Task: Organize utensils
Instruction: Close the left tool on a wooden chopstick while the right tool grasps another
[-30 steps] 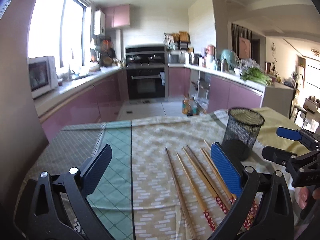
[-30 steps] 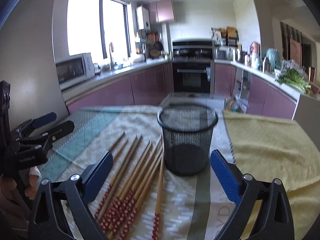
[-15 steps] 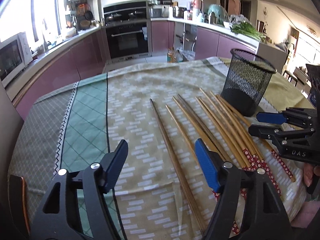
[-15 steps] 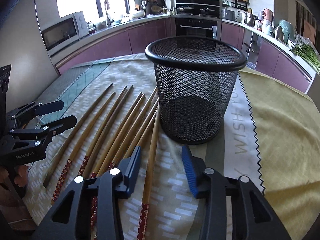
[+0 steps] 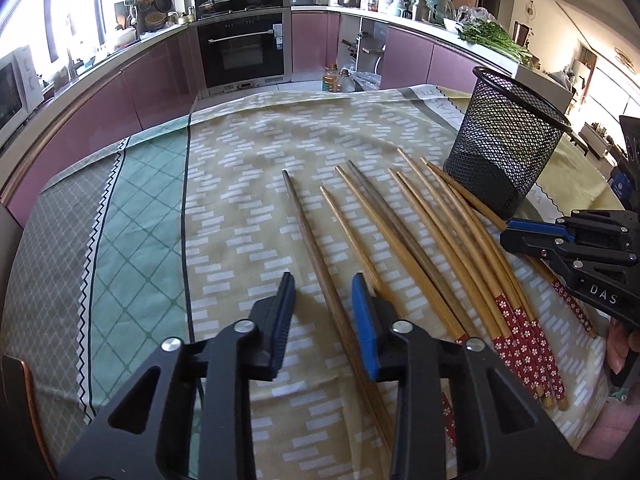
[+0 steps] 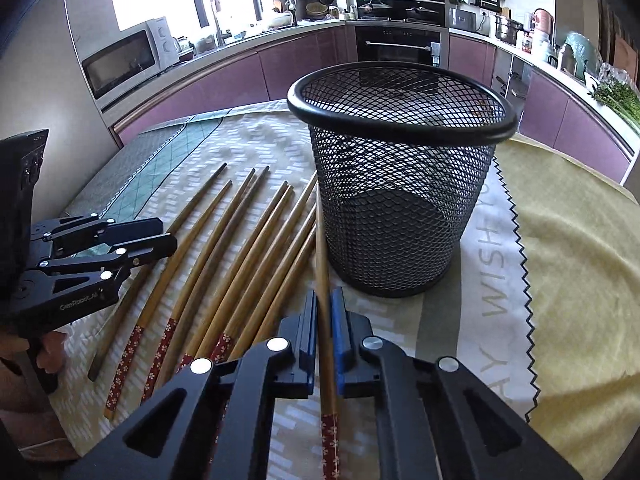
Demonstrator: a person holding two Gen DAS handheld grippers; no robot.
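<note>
Several wooden chopsticks (image 5: 440, 240) with red flowered ends lie side by side on the patterned cloth, left of a black mesh cup (image 6: 400, 200) that stands upright. My left gripper (image 5: 322, 280) hangs low over the leftmost, darker chopstick (image 5: 304, 220). Its jaws are closing with that stick between them, and a gap still shows on the left side. My right gripper (image 6: 324, 298) is shut on the chopstick (image 6: 320, 232) nearest the cup, pads pressed on both sides. The mesh cup (image 5: 504, 160) looks empty.
A green checked cloth (image 5: 136, 208) covers the table's left part and a yellow cloth (image 6: 568, 248) its right. The left gripper (image 6: 168, 236), held by a person's hand (image 6: 24, 344), is close to the chopsticks' left side. Purple kitchen cabinets and an oven lie beyond the table's far edge.
Both grippers sank toward the table and tipped downward. The right jaws went from wide to shut on the chopstick beside the cup. The left jaws narrowed around the dark chopstick.
</note>
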